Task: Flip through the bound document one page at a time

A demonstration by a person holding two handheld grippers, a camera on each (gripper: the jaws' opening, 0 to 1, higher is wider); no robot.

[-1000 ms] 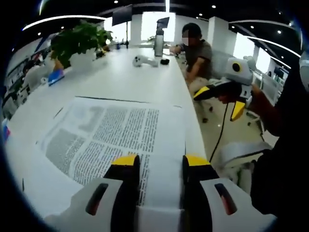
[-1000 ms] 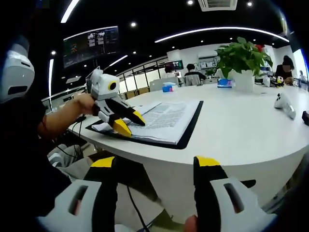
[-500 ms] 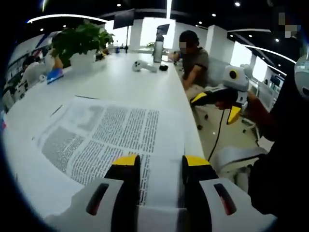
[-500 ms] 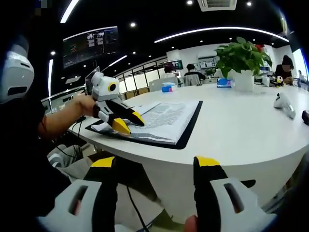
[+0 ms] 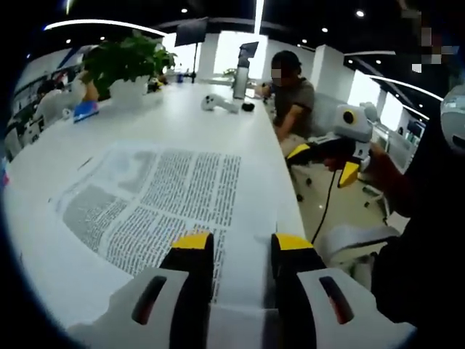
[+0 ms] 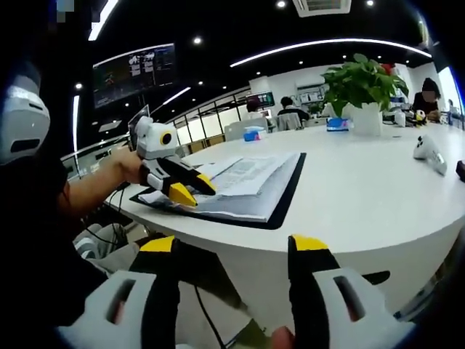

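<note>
The bound document (image 5: 156,200) lies open on the white table (image 5: 189,120), its printed top page facing up. My left gripper (image 5: 240,247) rests over the page's near edge, its yellow-tipped jaws a narrow gap apart with paper showing between them. In the right gripper view the document (image 6: 251,182) sits in a black cover, and its top sheet is bowed up above a grey shadow beside the left gripper (image 6: 190,190), which a hand holds. My right gripper (image 6: 232,251) hangs open off the table's front edge, holding nothing. It also appears in the left gripper view (image 5: 330,156).
A potted plant (image 6: 363,91) and a white controller (image 6: 429,153) stand on the table further back. A seated person (image 5: 294,91) works at the far end. The table's rounded edge (image 6: 349,243) is just ahead of my right gripper.
The top sheet has risen off the stack near the left gripper. Both views have shifted slightly. Neither gripper's jaw gap has changed.
</note>
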